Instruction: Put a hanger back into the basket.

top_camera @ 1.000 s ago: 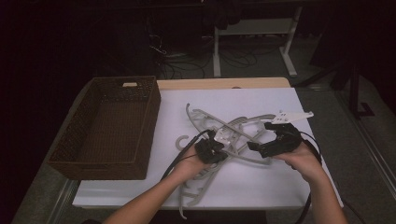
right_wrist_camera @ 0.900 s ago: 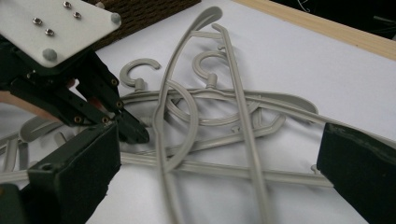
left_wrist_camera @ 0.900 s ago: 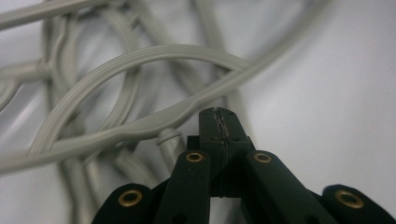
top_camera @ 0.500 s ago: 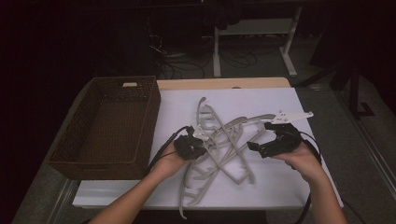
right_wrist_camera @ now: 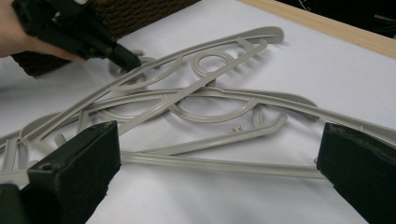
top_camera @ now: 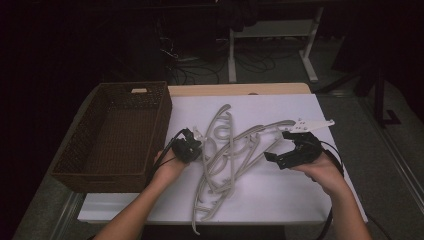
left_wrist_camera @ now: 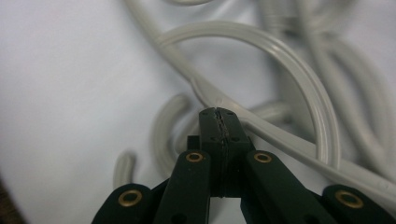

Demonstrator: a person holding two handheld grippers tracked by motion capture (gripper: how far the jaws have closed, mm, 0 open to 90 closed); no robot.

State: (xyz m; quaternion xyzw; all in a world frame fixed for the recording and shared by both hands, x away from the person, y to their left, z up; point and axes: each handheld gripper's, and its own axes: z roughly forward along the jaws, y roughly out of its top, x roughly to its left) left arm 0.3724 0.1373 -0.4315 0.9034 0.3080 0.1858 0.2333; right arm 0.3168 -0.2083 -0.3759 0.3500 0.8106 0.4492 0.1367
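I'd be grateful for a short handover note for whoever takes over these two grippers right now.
Left gripper: jaws shut; whether they pinch a hanger, I can't tell.
Right gripper: jaws wide open, holding nothing, at the right side of the pile.
Grey plastic hangers: a tangled pile on the white table top, the lowest one overhanging the near edge.
Wicker basket: at the table's left, no hangers inside.
Done: no hanger in the basket yet.
Left: probably separate the hangers one at a time and move them to the basket.
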